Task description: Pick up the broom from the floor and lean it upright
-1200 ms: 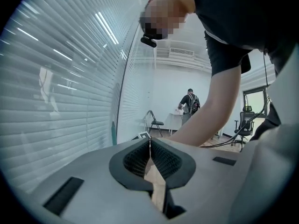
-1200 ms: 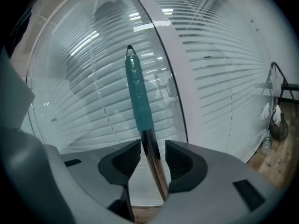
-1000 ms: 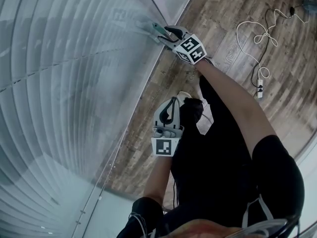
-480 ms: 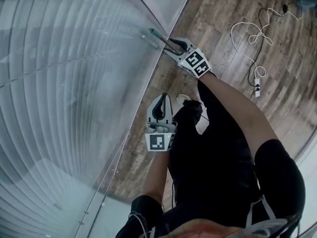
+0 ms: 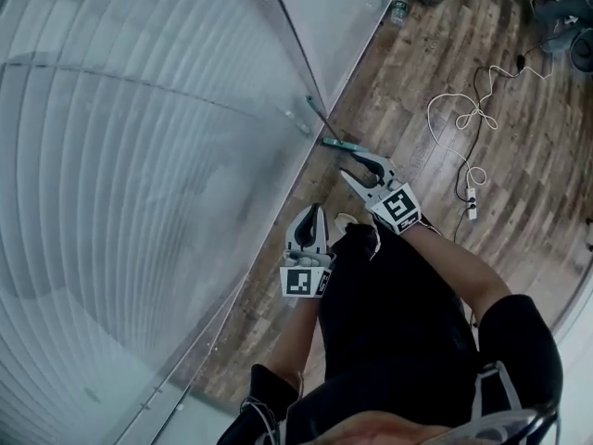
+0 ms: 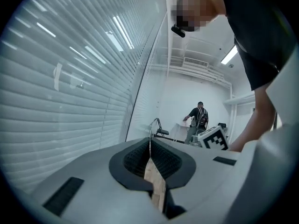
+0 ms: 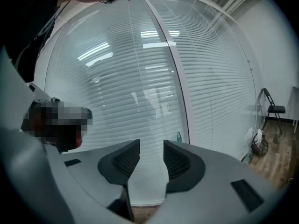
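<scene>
The broom's thin handle (image 5: pixel 320 123) leans against the glass wall, and its teal end (image 5: pixel 339 143) points toward me. The same teal tip (image 7: pixel 179 136) shows just past the jaws in the right gripper view. My right gripper (image 5: pixel 357 168) hangs a little short of that tip. Its jaws are closing but still stand apart, with nothing between them. My left gripper (image 5: pixel 310 213) is held close to my body, shut and empty. In the left gripper view the closed jaws face along the blinds, with the right gripper's marker cube (image 6: pixel 213 139) beyond them.
A glass wall with blinds (image 5: pixel 139 174) fills the left side. On the wooden floor lie a white cable (image 5: pixel 463 114) and a power strip (image 5: pixel 472 207). A folding chair (image 7: pixel 272 108) stands by the far wall. A person (image 6: pixel 200 118) stands in the distance.
My right gripper had the broom's teal end between its jaws; it has let go and drawn back toward me. The broom stays against the glass. My left gripper rose slightly.
</scene>
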